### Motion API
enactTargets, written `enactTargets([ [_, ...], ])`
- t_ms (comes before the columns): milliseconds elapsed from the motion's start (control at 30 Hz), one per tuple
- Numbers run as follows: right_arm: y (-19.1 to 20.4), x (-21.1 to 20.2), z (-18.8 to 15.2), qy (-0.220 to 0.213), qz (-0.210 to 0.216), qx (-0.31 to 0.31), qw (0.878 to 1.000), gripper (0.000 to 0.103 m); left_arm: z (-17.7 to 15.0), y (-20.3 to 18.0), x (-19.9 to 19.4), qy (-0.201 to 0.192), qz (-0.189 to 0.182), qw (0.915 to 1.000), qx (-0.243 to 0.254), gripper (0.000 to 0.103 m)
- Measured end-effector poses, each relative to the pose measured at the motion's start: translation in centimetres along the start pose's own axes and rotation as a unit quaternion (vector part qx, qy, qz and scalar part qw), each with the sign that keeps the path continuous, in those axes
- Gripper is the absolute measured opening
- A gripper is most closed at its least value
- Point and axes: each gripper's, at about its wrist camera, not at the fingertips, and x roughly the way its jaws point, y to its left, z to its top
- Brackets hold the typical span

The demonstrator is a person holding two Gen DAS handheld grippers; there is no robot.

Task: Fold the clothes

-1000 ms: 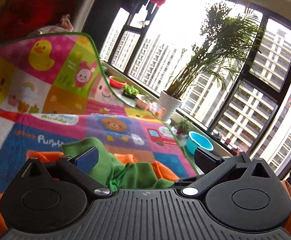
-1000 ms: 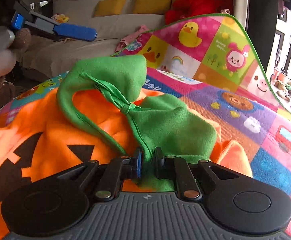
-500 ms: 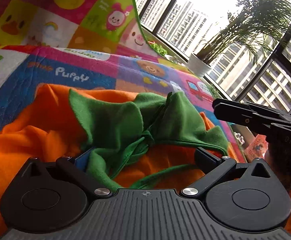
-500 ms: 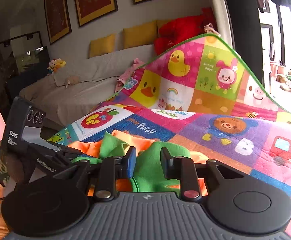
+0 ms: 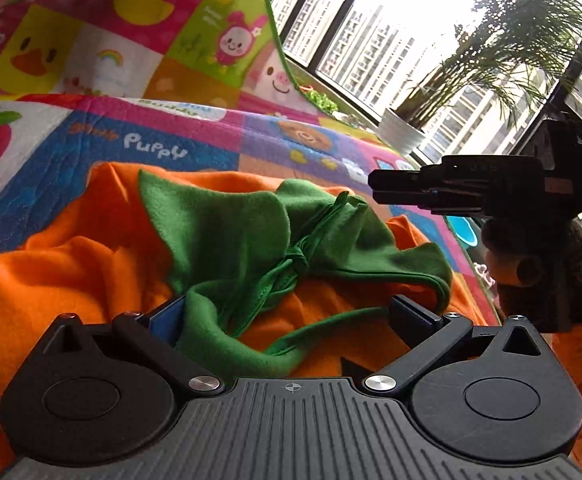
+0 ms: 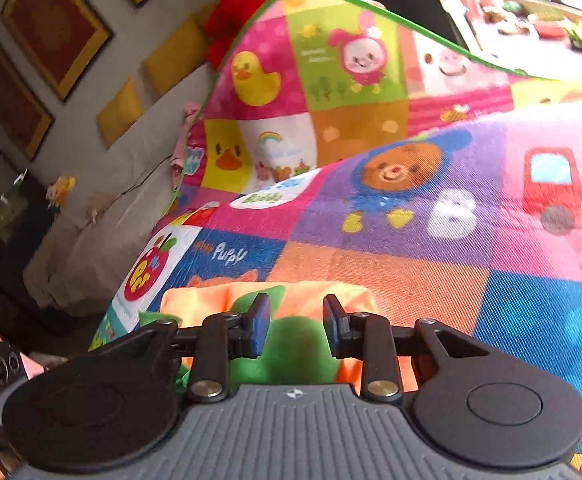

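Note:
An orange pumpkin-face garment (image 5: 71,276) with a green collar and tie (image 5: 251,240) lies bunched on the colourful play mat (image 5: 195,148). My left gripper (image 5: 291,312) is open, its jaws wide apart low over the green collar, with green cloth lying between them. My right gripper (image 6: 296,328) is open with a moderate gap and hovers above the garment's folded edge (image 6: 303,344). It also shows in the left wrist view (image 5: 451,190), raised at the right above the garment.
The play mat's far part (image 6: 331,72) rises up against a sofa (image 6: 103,208) with yellow cushions. A window with a potted palm (image 5: 407,132) and a blue bowl (image 5: 465,232) lies to the right. Framed pictures hang on the wall.
My right gripper has let go of the green cloth, opened and lifted away. My left gripper has come down over the green collar, jaws still wide.

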Motion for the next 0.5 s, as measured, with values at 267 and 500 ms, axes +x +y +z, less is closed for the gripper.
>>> enactTargets([
  [267, -3.1, 5.9, 1.4, 0.051, 0.037, 0.135, 0.989, 0.028, -0.7, 0.0, -0.3, -0.007, -0.003, 0.9999, 0.013, 0.103],
  [500, 0.2, 7.2, 2.5, 0.019, 0.068, 0.065, 0.995, 0.015, -0.4, 0.1, -0.1, -0.004, -0.004, 0.9999, 0.012, 0.103],
])
